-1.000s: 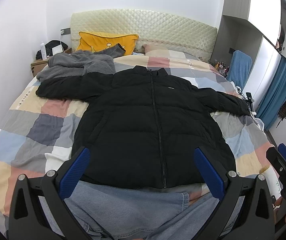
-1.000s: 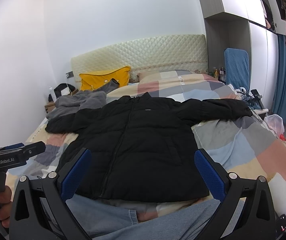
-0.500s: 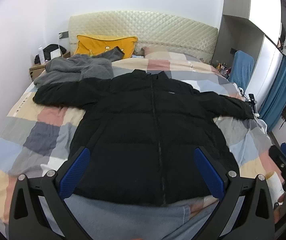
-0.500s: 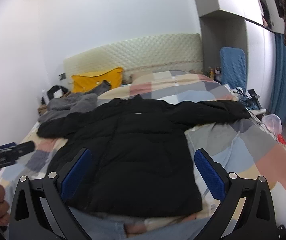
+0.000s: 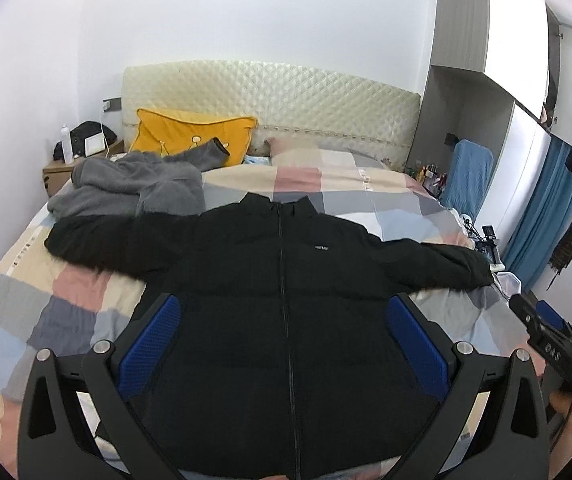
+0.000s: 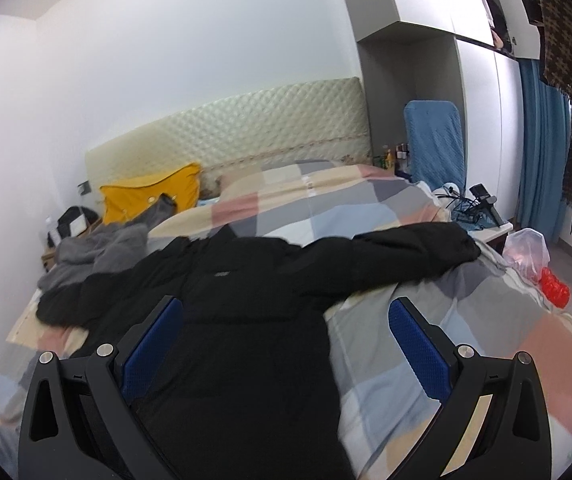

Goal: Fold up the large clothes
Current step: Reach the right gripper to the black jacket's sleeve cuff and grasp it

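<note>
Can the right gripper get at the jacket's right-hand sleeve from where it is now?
Probably yes. The right gripper is open and empty above the jacket, and the sleeve lies flat on the quilt ahead and to its right, with nothing on top of it or in between.

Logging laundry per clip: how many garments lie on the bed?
2: a black jacket spread flat mid-bed, and a crumpled grey fleece near the yellow pillow. Others may be hidden.
</note>
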{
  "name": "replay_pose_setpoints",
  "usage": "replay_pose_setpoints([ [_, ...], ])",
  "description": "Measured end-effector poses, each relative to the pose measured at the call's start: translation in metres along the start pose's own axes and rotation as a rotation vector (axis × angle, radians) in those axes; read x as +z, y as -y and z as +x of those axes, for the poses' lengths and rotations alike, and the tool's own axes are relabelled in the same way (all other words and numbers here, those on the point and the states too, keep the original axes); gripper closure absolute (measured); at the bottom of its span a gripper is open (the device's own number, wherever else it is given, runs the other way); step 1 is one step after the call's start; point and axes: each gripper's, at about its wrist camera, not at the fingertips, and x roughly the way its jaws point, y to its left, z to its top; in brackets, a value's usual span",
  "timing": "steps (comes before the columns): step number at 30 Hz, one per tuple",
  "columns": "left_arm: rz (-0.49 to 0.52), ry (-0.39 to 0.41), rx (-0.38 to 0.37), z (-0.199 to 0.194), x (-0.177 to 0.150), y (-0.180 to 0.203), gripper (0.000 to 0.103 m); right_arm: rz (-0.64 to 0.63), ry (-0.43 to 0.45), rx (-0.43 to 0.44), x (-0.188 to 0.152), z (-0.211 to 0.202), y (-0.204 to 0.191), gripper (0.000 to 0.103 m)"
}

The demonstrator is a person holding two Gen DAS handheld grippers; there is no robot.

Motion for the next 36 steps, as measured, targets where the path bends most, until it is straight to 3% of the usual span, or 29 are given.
replay_pose_setpoints([
  [8,0.018,0.024,-0.015,0.031,0.029,0.008,0.000,0.028,0.072,-0.070,0.040,0.039,0.031,0.000],
  [15,0.015,0.031,-0.015,0.067,0.040,0.007,0.000,0.028,0.134,-0.131,0.044,0.086,0.055,0.000],
  [25,0.028,-0.061,0.013,0.134,0.011,-0.016,0.000,0.116,-0.024,-0.189,0.018,0.195,0.117,0.000],
  [36,-0.001,-0.155,0.038,0.180,-0.021,-0.040,0.000,0.271,-0.063,-0.287,-0.021,0.258,0.196,0.001],
])
